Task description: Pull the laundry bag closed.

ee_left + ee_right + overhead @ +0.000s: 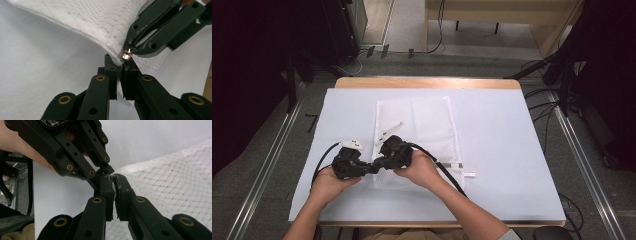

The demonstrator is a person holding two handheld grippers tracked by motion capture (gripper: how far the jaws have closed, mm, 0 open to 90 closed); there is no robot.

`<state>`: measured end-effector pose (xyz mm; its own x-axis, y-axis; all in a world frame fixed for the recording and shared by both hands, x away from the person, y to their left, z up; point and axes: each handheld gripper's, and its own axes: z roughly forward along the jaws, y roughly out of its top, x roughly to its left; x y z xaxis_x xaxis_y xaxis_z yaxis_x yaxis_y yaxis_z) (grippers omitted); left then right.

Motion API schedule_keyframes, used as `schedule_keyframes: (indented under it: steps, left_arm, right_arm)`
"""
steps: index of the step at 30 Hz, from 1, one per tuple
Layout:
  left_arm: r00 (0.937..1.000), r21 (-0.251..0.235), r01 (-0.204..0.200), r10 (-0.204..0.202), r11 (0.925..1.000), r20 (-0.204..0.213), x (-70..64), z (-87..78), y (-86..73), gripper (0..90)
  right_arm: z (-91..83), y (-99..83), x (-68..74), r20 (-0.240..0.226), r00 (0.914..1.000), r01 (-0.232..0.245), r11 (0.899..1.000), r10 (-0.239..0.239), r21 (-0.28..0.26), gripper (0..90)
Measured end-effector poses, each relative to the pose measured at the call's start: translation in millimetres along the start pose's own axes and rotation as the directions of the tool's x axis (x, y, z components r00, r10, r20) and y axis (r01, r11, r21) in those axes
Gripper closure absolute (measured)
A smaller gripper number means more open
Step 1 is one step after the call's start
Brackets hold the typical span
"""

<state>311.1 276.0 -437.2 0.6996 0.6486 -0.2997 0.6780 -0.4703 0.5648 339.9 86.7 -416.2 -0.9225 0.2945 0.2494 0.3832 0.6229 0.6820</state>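
Pale blue sheet (492,130) covers wooden table (427,82); grey floor (277,165) around

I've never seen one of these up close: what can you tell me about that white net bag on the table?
The white mesh bag is a flat, rectangular pouch of fine netted fabric with a stitched hem, lying on the pale sheet over the table. At its near left corner sits a small golden metal zipper pull. The left gripper pinches the hem there; the right gripper nips the pull, lifting that corner slightly.
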Motion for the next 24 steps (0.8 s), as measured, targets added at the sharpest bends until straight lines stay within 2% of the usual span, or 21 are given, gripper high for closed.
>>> schedule_keyframes:
  steps: [4, 12, 14, 17, 22, 24]
  left_arm:
    - [1.0000, 0.014, 0.005, -0.005, 0.9999, -0.002, 0.3, -0.3, 0.9, 87.5]
    - [0.9998, 0.011, 0.019, -0.019, 0.9998, -0.003, 1.6, -2.4, 1.7, 88.4]
    - [0.9999, 0.016, 0.012, -0.011, 0.9998, -0.010, 1.1, -2.2, 1.9, 88.6]
    - [0.9999, 0.024, 0.011, -0.011, 0.9997, -0.009, 0.9, -2.1, 2.0, 88.7]
    - [0.9999, 0.021, 0.016, -0.016, 0.9997, -0.002, 0.8, -2.4, 2.1, 88.9]
    - [0.9998, 0.018, 0.020, -0.020, 0.9996, -0.002, 0.9, -3.6, 2.0, 89.0]
  right_arm:
    - [0.9, -1.0, -1.0, -0.003, 1.0000, 0.000, 1.000, 0.000, 0.001, 87.9]
    - [2.0, -4.3, -4.4, 0.005, 0.9999, -0.011, 1.000, 0.011, -0.006, 88.1]
    - [3.5, -7.2, -7.1, -0.001, 0.9994, -0.035, 0.999, 0.035, -0.008, 88.2]
    - [4.8, -10.0, -8.5, -0.004, 0.9990, -0.044, 0.999, 0.044, -0.016, 88.3]
    - [5.2, -12.1, -9.8, -0.004, 0.9994, -0.033, 0.999, 0.033, -0.022, 88.3]
    - [4.3, -13.0, -9.7, 0.011, 0.9995, -0.030, 0.999, 0.031, -0.020, 88.4]
